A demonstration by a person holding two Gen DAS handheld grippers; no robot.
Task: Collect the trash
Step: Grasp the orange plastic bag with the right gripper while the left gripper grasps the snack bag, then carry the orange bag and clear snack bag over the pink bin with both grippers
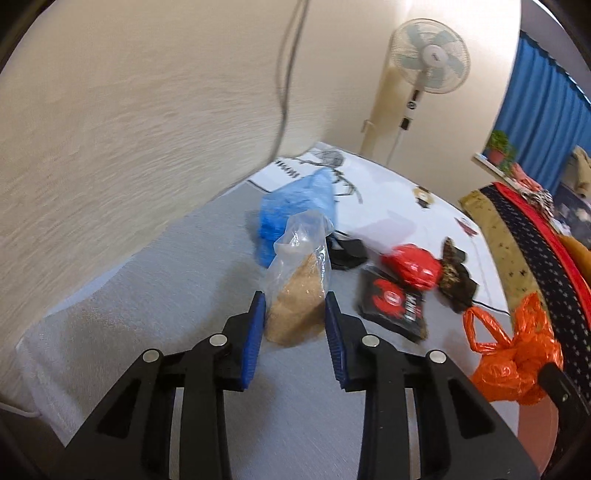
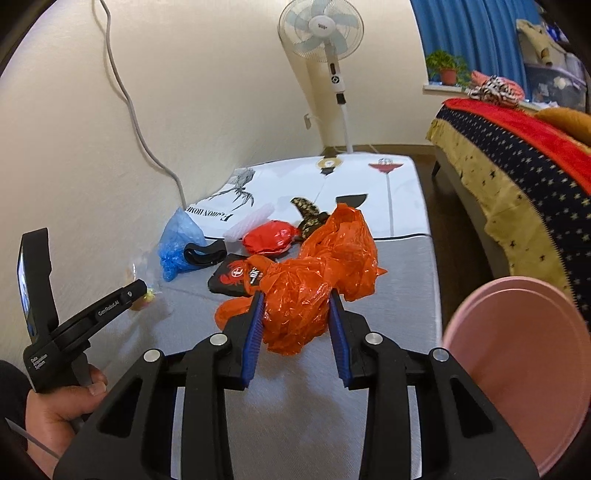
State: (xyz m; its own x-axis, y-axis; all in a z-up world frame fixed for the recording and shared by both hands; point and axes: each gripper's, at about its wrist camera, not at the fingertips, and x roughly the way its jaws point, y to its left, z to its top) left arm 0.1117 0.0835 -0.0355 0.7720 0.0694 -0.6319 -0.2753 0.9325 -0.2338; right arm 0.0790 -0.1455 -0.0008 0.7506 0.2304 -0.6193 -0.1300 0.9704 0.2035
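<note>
Left claw (image 1: 295, 314) grips the clear bag (image 1: 297, 291), right claw (image 2: 297, 314) the orange bag (image 2: 314, 280) — bare mattress (image 2: 399, 295) toward its right edge.

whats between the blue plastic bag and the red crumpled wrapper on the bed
In the right wrist view, a black strap lies between the crumpled blue plastic bag and the shiny red crumpled wrapper, with a white ridged piece just behind.

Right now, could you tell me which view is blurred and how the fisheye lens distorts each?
Left wrist view: motion blur smears the wall and cable, while the clear bag between the claw's pads stays fairly sharp. Right wrist view: crisp throughout, orange bag and fan clear. Both: straight edges bow outward, corners go dark.
</note>
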